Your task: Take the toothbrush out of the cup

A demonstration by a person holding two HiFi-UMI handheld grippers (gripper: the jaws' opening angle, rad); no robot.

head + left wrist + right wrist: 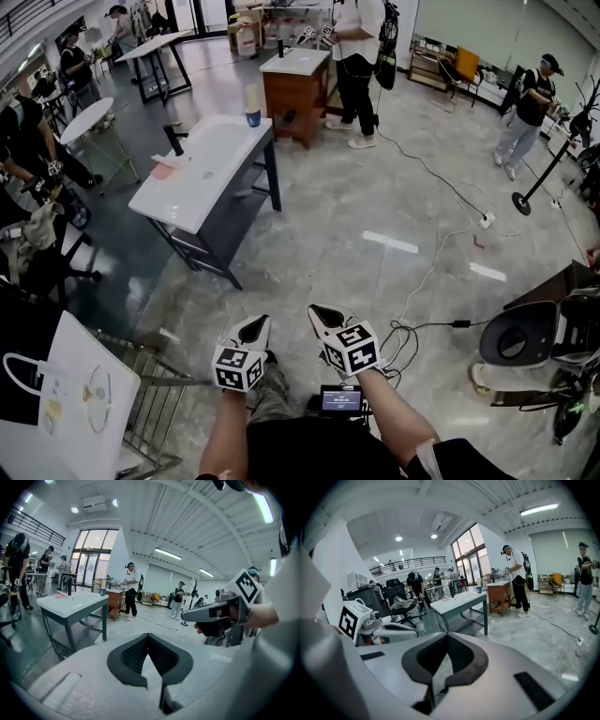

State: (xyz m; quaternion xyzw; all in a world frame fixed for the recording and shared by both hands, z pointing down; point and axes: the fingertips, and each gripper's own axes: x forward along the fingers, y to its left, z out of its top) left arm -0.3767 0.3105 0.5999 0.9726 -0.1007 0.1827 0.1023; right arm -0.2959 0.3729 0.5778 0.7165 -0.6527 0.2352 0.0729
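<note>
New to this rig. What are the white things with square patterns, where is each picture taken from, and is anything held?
No robot: a person holds a two-jaw left gripper and right gripper, one per hand; the patterned cubes are part of them. One picture comes from a head camera looking down; the other two cameras ride on the grippers, looking along their jaws. Both grippers are shut and empty. Ahead stands a white table with a blue cup at its far end.
</note>
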